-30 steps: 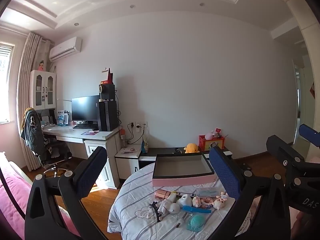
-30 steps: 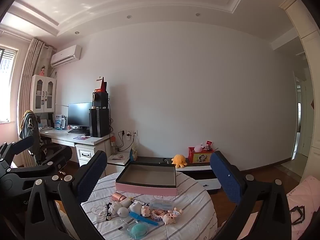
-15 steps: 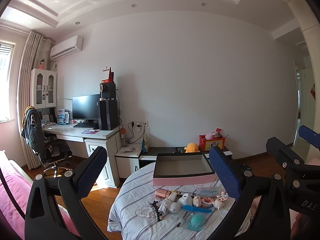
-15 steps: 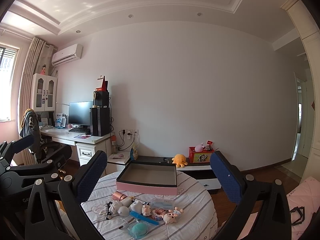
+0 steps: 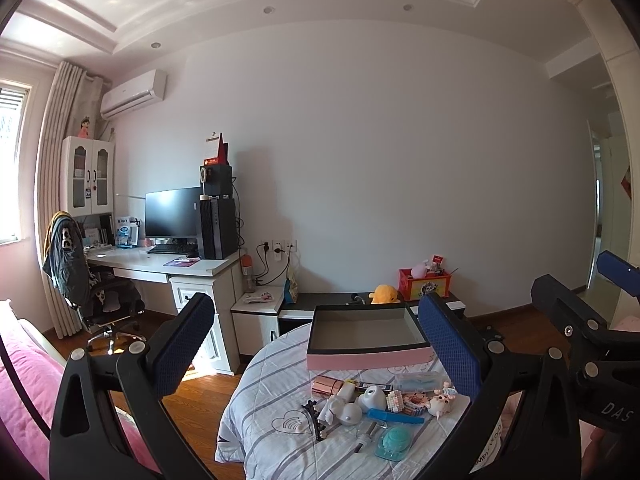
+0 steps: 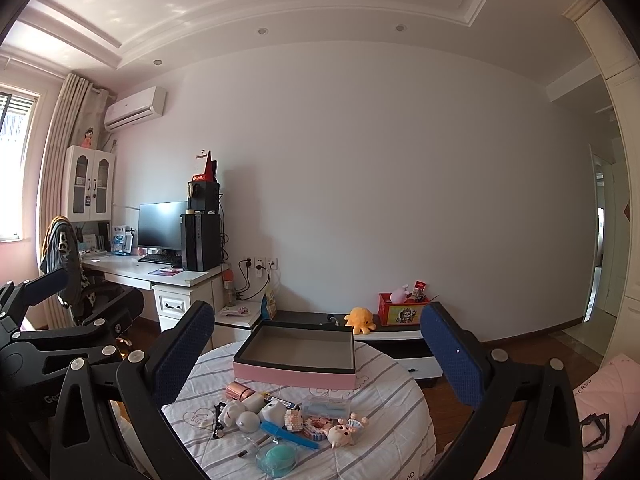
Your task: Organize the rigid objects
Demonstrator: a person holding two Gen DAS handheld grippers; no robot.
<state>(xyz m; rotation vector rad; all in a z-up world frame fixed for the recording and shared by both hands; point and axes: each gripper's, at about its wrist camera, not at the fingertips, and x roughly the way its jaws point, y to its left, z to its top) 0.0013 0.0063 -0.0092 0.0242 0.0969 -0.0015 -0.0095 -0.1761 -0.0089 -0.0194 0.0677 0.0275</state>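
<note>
A round table [image 5: 264, 412] with a striped white cloth holds an empty pink box [image 5: 366, 340] with a dark inside, also in the right wrist view [image 6: 296, 360]. In front of the box lies a cluster of small things: a rose-gold tube [image 5: 326, 386], a white toy [image 5: 344, 410], a blue stick [image 5: 394, 416], a teal round case [image 5: 396, 440] and a small pig figure [image 6: 340, 434]. My left gripper [image 5: 316, 356] is open and empty, held high before the table. My right gripper [image 6: 316, 358] is open and empty too.
A white desk [image 5: 160, 264] with a monitor and a black tower stands at the left, with an office chair [image 5: 92, 292]. A low cabinet [image 6: 396, 336] behind the table carries a yellow plush and a red box. Pink bedding [image 5: 24, 392] lies at the left.
Both views have shifted only slightly; the grippers stay open and nothing on the table has moved.
</note>
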